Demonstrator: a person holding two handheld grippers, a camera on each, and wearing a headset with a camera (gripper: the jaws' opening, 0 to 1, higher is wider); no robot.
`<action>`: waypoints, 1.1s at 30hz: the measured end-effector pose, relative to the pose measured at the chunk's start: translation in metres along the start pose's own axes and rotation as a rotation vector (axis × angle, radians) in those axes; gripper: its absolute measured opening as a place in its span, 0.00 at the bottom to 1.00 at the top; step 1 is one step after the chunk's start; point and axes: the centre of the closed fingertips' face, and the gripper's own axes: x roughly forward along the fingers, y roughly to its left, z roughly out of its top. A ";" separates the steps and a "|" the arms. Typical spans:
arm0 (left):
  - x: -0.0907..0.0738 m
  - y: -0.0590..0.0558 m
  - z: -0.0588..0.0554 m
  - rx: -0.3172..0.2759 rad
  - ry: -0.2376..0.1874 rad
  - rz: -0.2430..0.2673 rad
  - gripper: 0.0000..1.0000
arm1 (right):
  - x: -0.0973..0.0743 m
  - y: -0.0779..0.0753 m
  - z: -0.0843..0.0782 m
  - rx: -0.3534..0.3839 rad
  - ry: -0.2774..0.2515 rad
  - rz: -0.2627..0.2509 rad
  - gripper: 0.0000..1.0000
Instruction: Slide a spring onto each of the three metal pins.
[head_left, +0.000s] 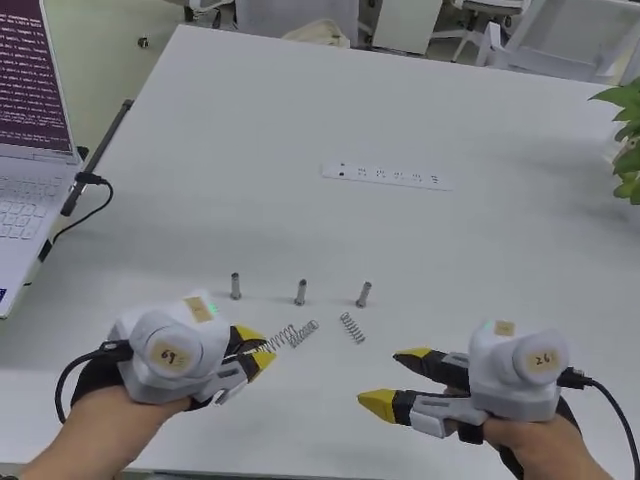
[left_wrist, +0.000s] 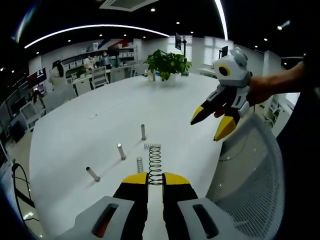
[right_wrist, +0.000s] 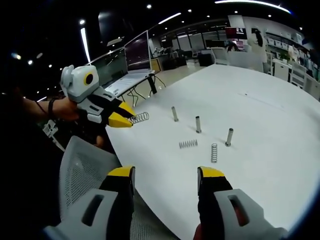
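The left hand-held gripper (head_left: 262, 357) pinched one spring (right_wrist: 140, 118) between its yellow tips, close to the front of the white bench (head_left: 300, 120). The right hand-held gripper (head_left: 392, 378) hovered with its jaws spread, holding nothing. Three metal pins (head_left: 301, 292) stood upright in a row, with two loose springs (head_left: 351, 327) lying just in front of them.

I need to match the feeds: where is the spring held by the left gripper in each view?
Head view: spring low centre-left, in the left gripper's fingers.
Left gripper view: spring bottom centre, upright between the fingers.
Right gripper view: spring upper left, at the left gripper.
Shared landmark: the middle pin of three.
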 end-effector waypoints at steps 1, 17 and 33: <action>0.001 -0.002 0.001 0.004 0.000 -0.002 0.02 | 0.001 0.001 0.001 0.000 -0.004 0.006 0.47; 0.013 -0.040 0.005 0.054 0.000 -0.088 0.02 | 0.010 0.012 0.017 -0.013 -0.030 0.081 0.35; 0.015 -0.066 0.013 0.134 -0.009 -0.160 0.02 | 0.019 0.041 0.019 0.013 -0.031 0.213 0.22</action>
